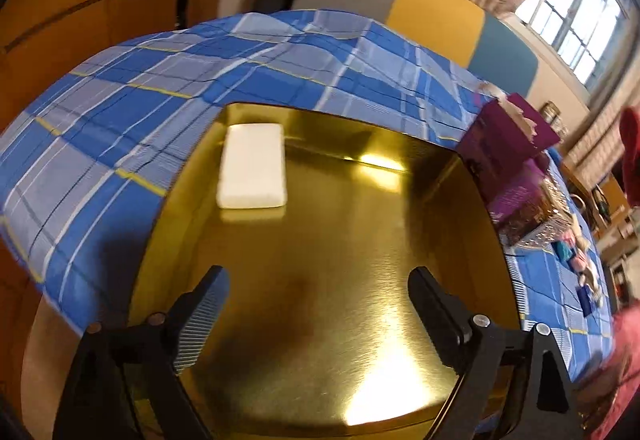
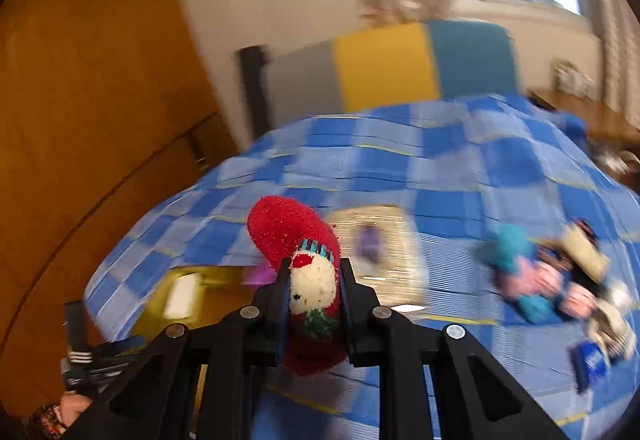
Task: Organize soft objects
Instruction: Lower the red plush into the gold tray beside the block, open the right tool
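Right wrist view: right gripper (image 2: 314, 294) clamping a red sock (image 2: 288, 236) between both fingers, snowman face of the sock sitting squarely in the jaws, toe end curling up toward 11 o'clock above the fingertips, cuff hanging down toward 6 o'clock. Hovering over the blue plaid cloth (image 2: 440, 175). Lying at 3 o'clock, well apart from the gripper: a blurred heap of soft items (image 2: 552, 280) in teal, pink and cream. Showing at 9 o'clock, low and to the side: gold tray (image 2: 160, 300) carrying a white pad (image 2: 182, 296).

Left wrist view: left gripper (image 1: 318, 280) standing with jaws spread wide, holding nothing, hanging over the gold tray (image 1: 320, 260). Resting at 11 o'clock from the gripper, well apart, near the tray's far corner: white pad (image 1: 253, 165), lying flat. Sitting at 2 o'clock, just beside the tray's edge: purple box (image 1: 508, 143), tilted in the frame. Spreading beyond the tray from 9 to 1 o'clock: blue plaid cloth (image 1: 160, 79). Showing at 3 o'clock at the frame's edge: part of the red sock (image 1: 631, 155).
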Available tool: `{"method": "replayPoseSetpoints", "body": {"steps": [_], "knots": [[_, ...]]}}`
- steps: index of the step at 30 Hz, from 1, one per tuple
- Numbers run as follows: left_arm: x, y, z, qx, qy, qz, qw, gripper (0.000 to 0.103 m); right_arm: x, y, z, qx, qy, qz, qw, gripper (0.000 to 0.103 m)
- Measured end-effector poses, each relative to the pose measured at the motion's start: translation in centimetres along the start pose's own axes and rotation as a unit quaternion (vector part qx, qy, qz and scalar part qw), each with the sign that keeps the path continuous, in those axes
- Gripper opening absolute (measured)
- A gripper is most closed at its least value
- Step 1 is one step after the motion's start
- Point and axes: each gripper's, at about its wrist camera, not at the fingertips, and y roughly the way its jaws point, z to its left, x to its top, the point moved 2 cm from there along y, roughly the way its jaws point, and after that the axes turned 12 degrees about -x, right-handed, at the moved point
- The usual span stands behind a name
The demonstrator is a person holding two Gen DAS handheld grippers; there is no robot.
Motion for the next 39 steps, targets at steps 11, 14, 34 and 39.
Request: {"method": "replayPoseSetpoints", "body": {"steps": [11, 14, 34, 39], "knots": [[-0.2, -1.2, 3.3, 0.053, -0.029, -0.012, 0.9981, 0.094, -3.7, 10.7, 16.7, 0.056, -0.11, 0.088, 0.988, 0.02], [0.0, -1.6, 3.7, 0.075, -0.024, -0.023, 0.9966, 0.094, -4.5, 14.3, 18.5, 0.047, -0.107, 0.123, 0.985, 0.02], [0.1, -1.8, 4.8, 0.08, -0.053, -0.035, 0.9947, 0.094, -6.3, 23.3, 20.8, 0.009, -0.025, 0.194, 0.981, 0.032], [-0.2, -1.6, 4.0, 0.082, -0.036, -0.034, 0.9954, 0.096, -5.2, 19.2, 20.7, 0.023, -0.057, 0.141, 0.988, 0.032]]}}
